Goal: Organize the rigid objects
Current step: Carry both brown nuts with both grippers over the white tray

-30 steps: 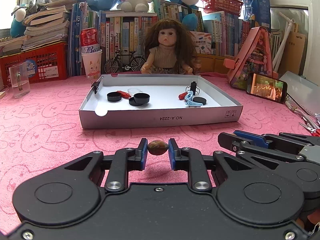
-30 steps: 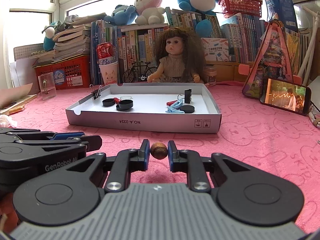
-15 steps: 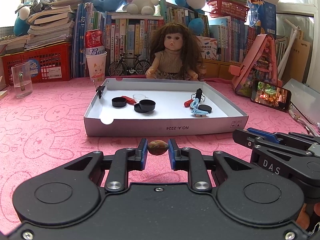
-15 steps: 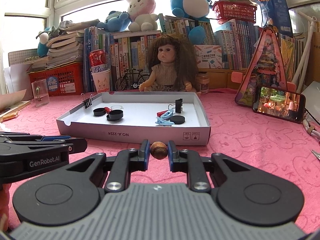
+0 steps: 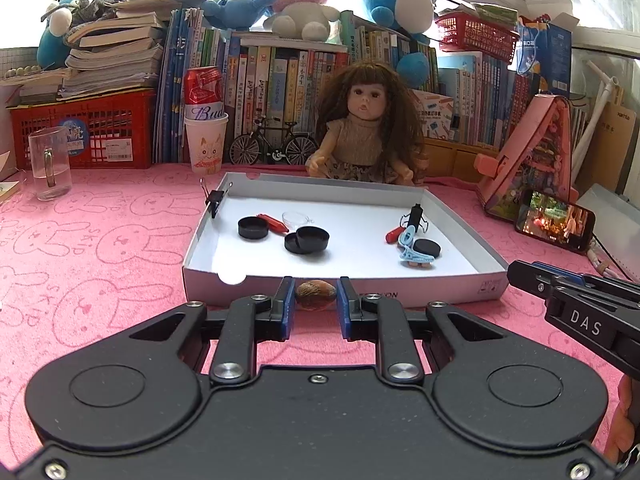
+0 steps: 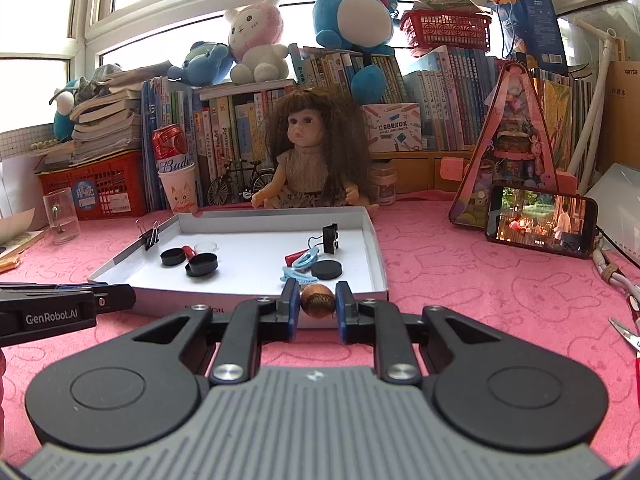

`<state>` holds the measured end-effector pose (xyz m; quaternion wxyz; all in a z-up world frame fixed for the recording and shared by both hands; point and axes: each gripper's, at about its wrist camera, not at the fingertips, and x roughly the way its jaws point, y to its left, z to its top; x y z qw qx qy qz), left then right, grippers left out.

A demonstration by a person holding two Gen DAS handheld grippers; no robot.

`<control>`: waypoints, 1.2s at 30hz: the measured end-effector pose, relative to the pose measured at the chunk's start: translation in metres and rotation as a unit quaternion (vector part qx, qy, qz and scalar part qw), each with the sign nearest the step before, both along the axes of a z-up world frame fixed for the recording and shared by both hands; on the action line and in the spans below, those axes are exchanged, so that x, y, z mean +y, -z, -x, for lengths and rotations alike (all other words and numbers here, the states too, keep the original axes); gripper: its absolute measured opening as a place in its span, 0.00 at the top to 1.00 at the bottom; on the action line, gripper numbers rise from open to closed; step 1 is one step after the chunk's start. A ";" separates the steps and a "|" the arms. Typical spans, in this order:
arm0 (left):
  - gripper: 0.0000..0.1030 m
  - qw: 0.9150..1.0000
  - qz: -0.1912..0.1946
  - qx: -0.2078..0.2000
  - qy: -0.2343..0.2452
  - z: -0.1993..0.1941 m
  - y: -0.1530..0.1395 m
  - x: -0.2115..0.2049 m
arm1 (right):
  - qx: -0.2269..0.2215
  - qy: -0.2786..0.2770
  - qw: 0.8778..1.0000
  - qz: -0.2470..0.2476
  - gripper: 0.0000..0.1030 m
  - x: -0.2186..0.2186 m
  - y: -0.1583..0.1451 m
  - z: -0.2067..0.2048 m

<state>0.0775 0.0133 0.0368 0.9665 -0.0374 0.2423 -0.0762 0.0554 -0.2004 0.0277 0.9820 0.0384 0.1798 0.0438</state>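
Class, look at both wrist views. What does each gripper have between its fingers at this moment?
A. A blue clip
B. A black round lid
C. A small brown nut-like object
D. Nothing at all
C: the left gripper is shut on a small brown nut, and the right gripper pinches a similar brown nut, while the black lids and blue clip lie in the white tray.

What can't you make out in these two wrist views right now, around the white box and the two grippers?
- Left wrist view: the box front's printed label is half hidden behind the left gripper and its brown nut.
- Right wrist view: the left gripper's fingertips end against the white box wall; its nut is hidden.
- Both views: book spines are too small to read.
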 end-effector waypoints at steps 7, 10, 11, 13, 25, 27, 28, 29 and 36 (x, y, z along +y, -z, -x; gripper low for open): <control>0.80 1.000 0.003 -0.003 -0.003 -0.009 -0.005 0.000 | -0.004 0.003 1.000 -0.004 0.78 -0.001 -0.004 -0.009; 0.80 1.000 0.007 -0.001 -0.003 -0.014 -0.006 -0.001 | -0.005 0.003 1.000 -0.007 0.78 -0.001 -0.005 -0.013; 0.80 1.000 0.008 -0.001 -0.003 -0.015 -0.007 0.000 | -0.005 0.003 1.000 -0.007 0.78 -0.001 -0.006 -0.015; 0.80 1.000 0.009 -0.004 -0.004 -0.019 -0.009 -0.001 | -0.005 0.003 1.000 -0.009 0.78 -0.001 -0.007 -0.018; 0.80 1.000 0.020 0.007 -0.013 -0.052 -0.012 0.003 | 0.013 0.006 0.999 -0.030 0.78 -0.005 -0.007 -0.052; 0.80 1.000 0.023 0.009 -0.016 -0.059 -0.011 0.005 | 0.016 0.008 0.999 -0.031 0.78 -0.004 -0.006 -0.058; 0.80 0.999 0.023 0.011 -0.018 -0.063 -0.011 0.005 | 0.018 0.009 0.999 -0.030 0.78 -0.004 -0.006 -0.061; 0.80 0.999 0.023 0.013 -0.021 -0.067 -0.010 0.006 | 0.019 0.009 0.999 -0.028 0.78 -0.003 -0.004 -0.064; 0.80 0.998 0.017 0.031 -0.043 -0.093 0.002 0.010 | 0.039 0.011 0.999 -0.031 0.78 0.005 0.005 -0.085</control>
